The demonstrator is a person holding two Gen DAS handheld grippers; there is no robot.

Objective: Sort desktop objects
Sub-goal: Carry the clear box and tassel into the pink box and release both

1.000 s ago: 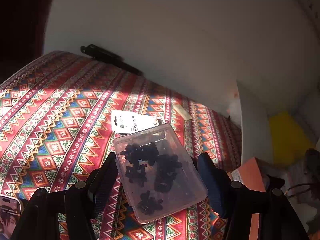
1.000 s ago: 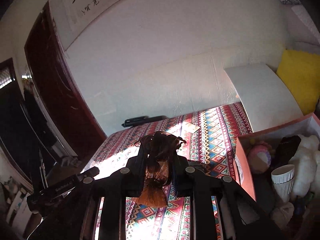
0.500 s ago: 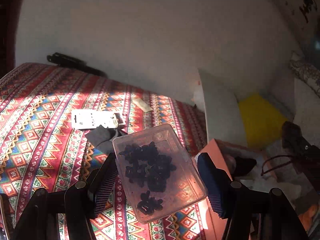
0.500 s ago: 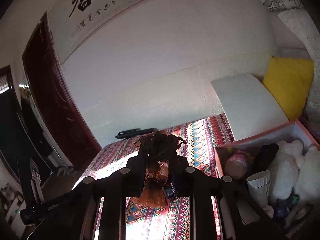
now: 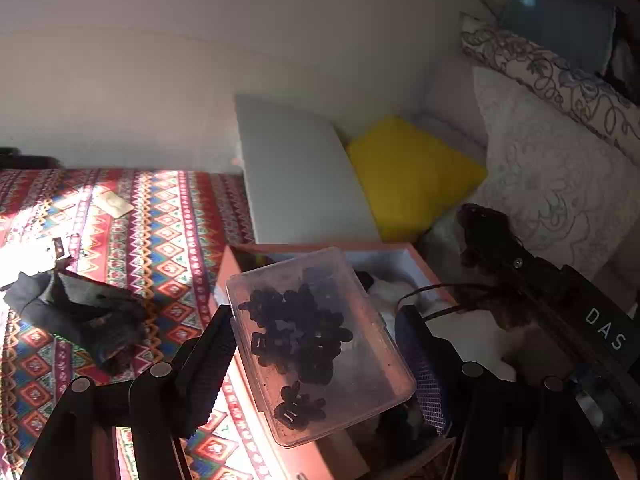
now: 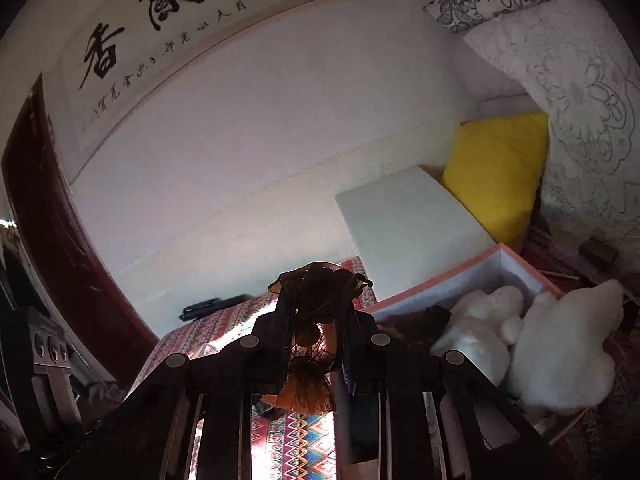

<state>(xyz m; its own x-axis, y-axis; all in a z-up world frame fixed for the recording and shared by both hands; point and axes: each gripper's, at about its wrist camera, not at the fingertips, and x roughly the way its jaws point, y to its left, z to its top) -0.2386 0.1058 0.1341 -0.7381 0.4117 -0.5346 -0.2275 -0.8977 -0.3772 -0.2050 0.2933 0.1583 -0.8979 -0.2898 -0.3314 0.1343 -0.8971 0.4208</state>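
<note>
The left gripper (image 5: 316, 344) is clamped on a clear plastic case (image 5: 320, 344) of dark clips, held over the near-left corner of the pink box (image 5: 416, 256), its long axis running into the box. The right gripper (image 6: 316, 312), pinching a tasselled pouch (image 6: 316, 312), hangs left of the box.

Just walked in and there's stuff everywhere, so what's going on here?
A person is tidying the desk with two hand-held grippers. The left gripper holds a clear plastic box of small black clips above the pink open-topped storage box. The right gripper is shut on a brown mesh pouch with an orange tassel, lifted beside that box, which already holds white plush toys. A black cloth lies on the patterned tablecloth.
</note>
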